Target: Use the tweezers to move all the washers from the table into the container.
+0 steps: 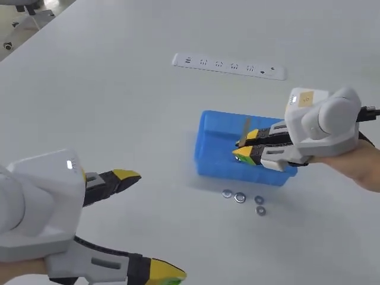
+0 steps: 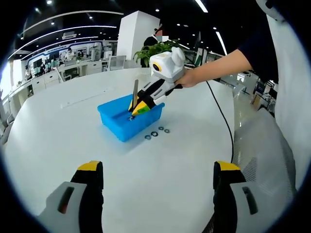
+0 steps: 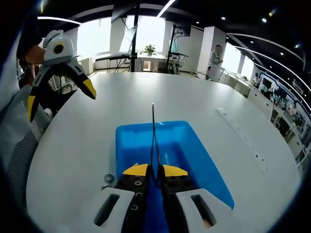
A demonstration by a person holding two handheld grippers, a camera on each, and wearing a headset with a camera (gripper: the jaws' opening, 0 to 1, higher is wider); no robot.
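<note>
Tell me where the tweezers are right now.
In the head view the tweezers sit right of centre, clamped in the right gripper over the blue container, just beyond the washers.

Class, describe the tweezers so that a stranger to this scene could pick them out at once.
On the white table sits a blue container, with the right gripper over it. Clamped between its yellow-tipped jaws are the tweezers: a thin grey metal sliver, unlike the flat round washers beside the container.

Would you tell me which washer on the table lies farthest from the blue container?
The lowest washer in the head view, at the cluster's right end; the other three lie closer to the container.
</note>
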